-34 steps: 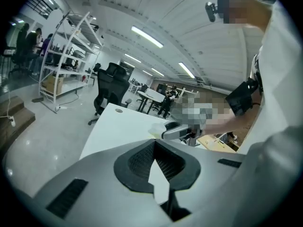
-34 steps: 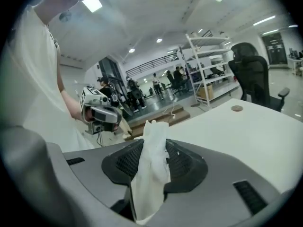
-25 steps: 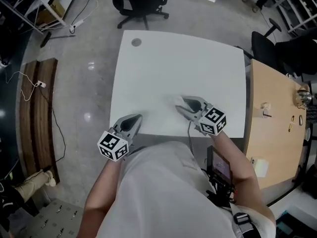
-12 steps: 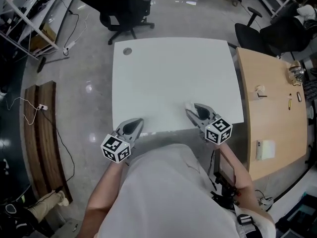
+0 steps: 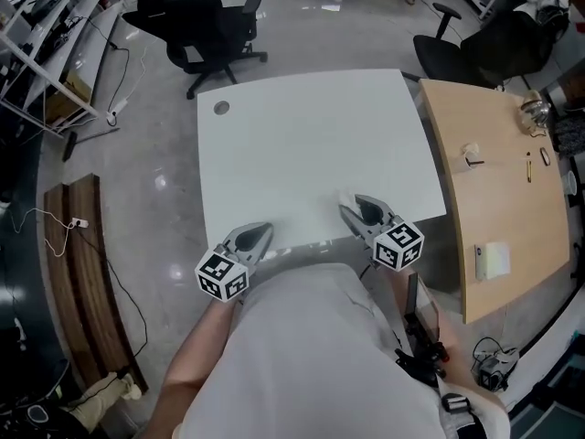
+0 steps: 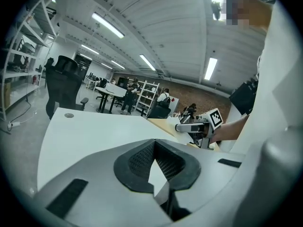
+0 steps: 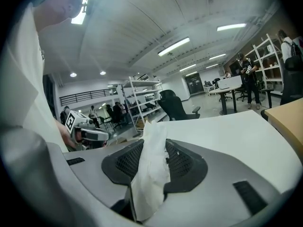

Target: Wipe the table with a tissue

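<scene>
Drawn back toward the near edge of the white table (image 5: 302, 135), the right gripper (image 5: 351, 208) sat closer to the person than it had a second earlier, when it reached further in over the tabletop. The left gripper (image 5: 264, 231) had kept to much the same spot by the table's near left edge.

The right gripper's dark ribbed pads (image 7: 182, 162) were pinched on a white tissue (image 7: 151, 169). The tissue stood crumpled between them, rose past the tips and hung down behind the grip. From the head view a small white tuft of it showed just beyond the tips, over the table right of centre and close to the front edge. Whether it touched the surface could not be told.

The left gripper's tips were pressed together with nothing between them, only a sliver of bright tabletop showing through the gap behind the tips. It pointed along the table toward a round grommet (image 5: 221, 108) near the far left corner.

Each gripper carried its marker cube, the left's (image 5: 222, 275) and the right's (image 5: 398, 245), just in front of the person's white shirt (image 5: 302, 355). The two grippers were well apart, each in sight of the other's camera.

A wooden desk (image 5: 484, 181) stood beside the table on the right with small items on it. Black office chairs (image 5: 196, 26) stood on the grey floor beyond the far left corner.
</scene>
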Demonstrator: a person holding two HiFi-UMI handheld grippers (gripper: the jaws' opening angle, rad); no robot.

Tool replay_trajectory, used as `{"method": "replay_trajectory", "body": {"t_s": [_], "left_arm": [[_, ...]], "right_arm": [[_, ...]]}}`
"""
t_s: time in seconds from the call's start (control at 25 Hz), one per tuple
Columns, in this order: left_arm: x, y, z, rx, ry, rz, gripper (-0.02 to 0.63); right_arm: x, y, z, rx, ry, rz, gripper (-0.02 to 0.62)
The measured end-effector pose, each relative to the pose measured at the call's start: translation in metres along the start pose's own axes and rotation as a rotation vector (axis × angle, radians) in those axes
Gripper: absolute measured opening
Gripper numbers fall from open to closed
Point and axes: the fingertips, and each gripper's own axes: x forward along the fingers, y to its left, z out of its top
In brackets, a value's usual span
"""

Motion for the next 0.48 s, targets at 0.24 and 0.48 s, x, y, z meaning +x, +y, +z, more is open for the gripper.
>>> {"method": "replay_trajectory", "body": {"t_s": [0.24, 0.48], "left_arm": [[0.009, -0.001, 0.005, 0.005, 0.000, -0.022, 0.005], [0.013, 0.001, 0.000, -0.001, 0.015, -0.029, 0.006]], "right_arm": [[0.000, -0.005, 0.001, -0.004, 0.004, -0.035, 0.141], [-0.011, -0.015, -0.006, 0.015, 0.008, -0.072, 0.141]]}}
